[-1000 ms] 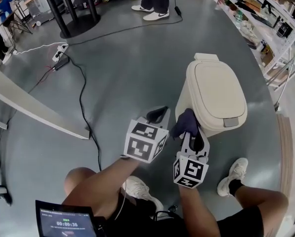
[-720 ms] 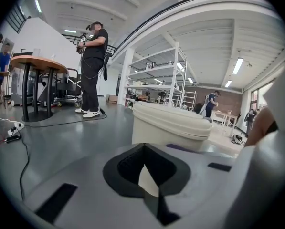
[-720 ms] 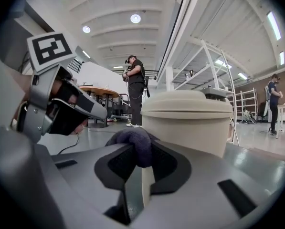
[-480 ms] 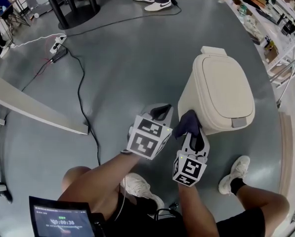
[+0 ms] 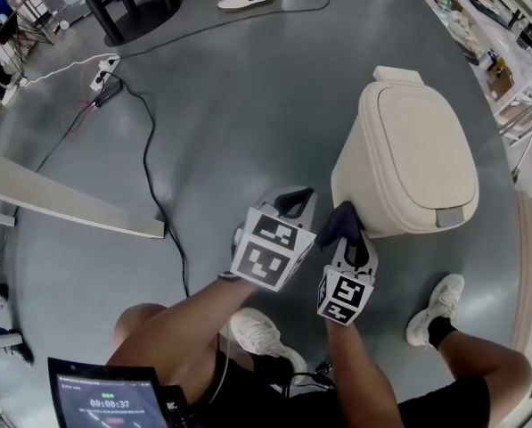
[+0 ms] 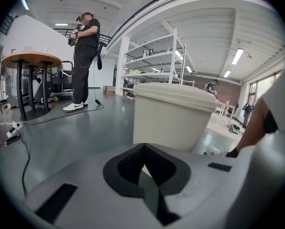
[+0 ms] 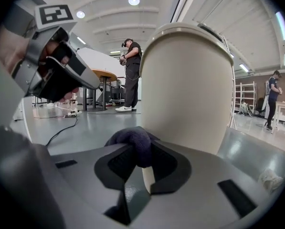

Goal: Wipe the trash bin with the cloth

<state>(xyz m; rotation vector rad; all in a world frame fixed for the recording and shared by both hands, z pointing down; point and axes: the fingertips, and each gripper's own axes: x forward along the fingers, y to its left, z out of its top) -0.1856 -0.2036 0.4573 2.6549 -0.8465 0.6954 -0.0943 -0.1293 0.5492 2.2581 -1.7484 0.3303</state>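
One beige trash bin (image 5: 408,154), its lid down, stands on the grey floor (image 5: 230,105). Two tongs are at its near side. The right tongs (image 5: 347,232) are clamped on the single dark cloth (image 5: 339,221), bunched right up at the bin's side wall; I cannot tell whether it touches. The left tongs (image 5: 292,201) sit just beside them, jaws closed together on nothing, pointing toward the bin.
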